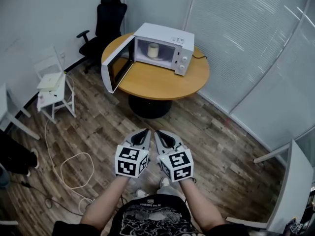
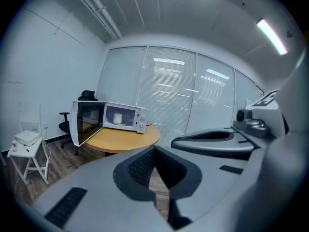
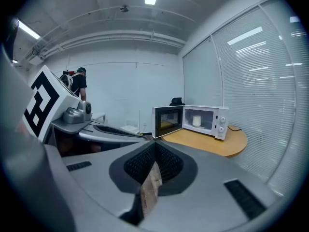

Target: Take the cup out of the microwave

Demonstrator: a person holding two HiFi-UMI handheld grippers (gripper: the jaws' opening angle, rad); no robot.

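Cup (image 1: pixel 153 50) inside open microwave (image 1: pixel 167 45) on table (image 1: pixel 162 82).
Left claw (image 1: pixel 146 131) and right claw (image 1: pixel 158 133) both pressed together, empty, well short of table.

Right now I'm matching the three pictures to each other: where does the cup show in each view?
Head view: cup at upper centre, inside the microwave.
Left gripper view: cup at middle left, inside it.
Right gripper view: cup right of centre, inside it.
Shared landmark: the microwave's open door, swung out to the cup's left in all three.
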